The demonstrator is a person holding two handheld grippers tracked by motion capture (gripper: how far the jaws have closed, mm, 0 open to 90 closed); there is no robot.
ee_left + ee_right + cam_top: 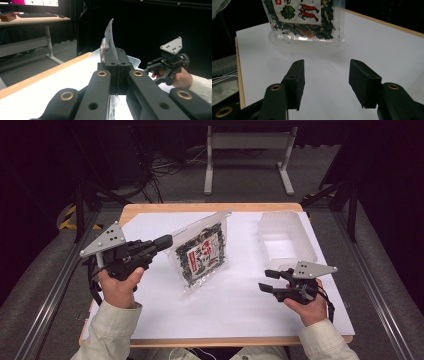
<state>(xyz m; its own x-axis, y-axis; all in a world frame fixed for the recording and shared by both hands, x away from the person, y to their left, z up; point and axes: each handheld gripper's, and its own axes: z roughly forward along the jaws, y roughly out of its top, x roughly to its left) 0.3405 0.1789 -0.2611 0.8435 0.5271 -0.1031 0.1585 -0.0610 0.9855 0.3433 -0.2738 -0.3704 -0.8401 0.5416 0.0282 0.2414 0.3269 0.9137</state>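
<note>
A clear bag of dried seaweed mix (202,252) with a red, white and green label stands tilted on its lower edge on the white sheet. My left gripper (167,241) is shut on the bag's left edge and holds it up. In the left gripper view the closed jaws pinch the thin plastic edge of the bag (110,35), which rises above the left gripper (117,53). My right gripper (267,280) hovers to the right of the bag, apart from it, open with nothing between its fingers. The right gripper (325,72) faces the bag (304,22) across bare sheet.
A clear plastic tray (285,237) sits at the back right of the white sheet (225,310), just beyond my right hand. The wooden table edge (210,206) runs along the far side. A metal stand (247,140) is on the floor behind.
</note>
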